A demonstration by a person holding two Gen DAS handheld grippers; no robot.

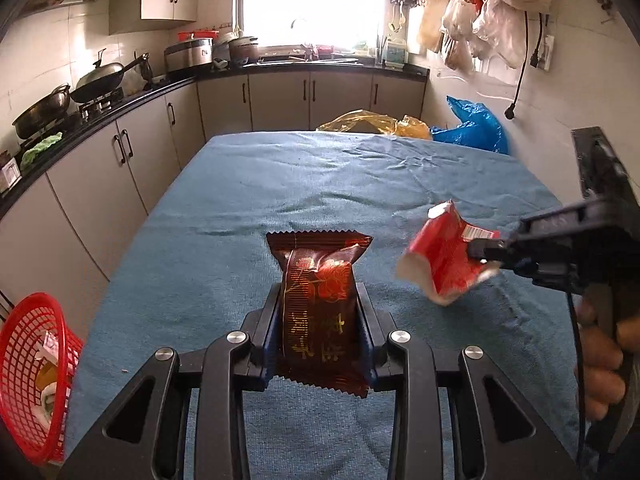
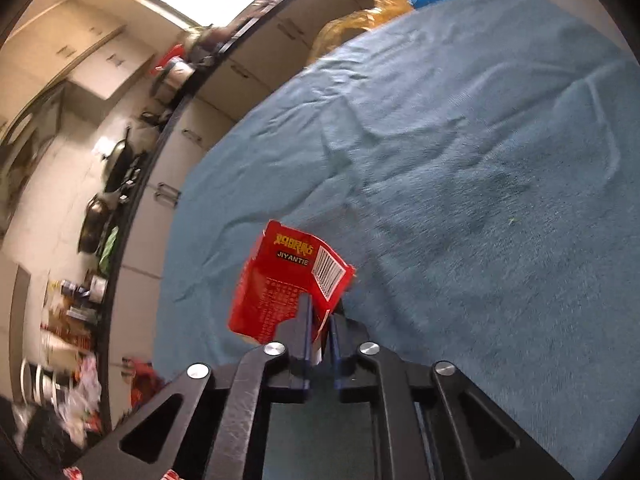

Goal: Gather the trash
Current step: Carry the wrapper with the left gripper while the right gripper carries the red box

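Carrying two pieces of trash at once, we have the left gripper (image 1: 318, 312) closed on a dark red snack wrapper (image 1: 320, 300), pinched across its middle with both crimped ends sticking out, and the right gripper (image 2: 320, 320) squeezed nearly together on the corner of a crumpled red packet (image 2: 290, 280), which hangs above the blue cloth (image 1: 360, 184) covering the table.

The red mesh basket (image 1: 36, 376) sits off the table's left edge, lower than the tabletop, with some scraps already in it. That looks like the place to drop both. To do it well, we should swing each piece clear past the cloth's edge before letting go, since light wrappers flutter. The right-hand grip is thin and could slip.

The tabletop ahead is bare and open; the cabinets (image 1: 120, 152) on the left narrow the gap around the basket.
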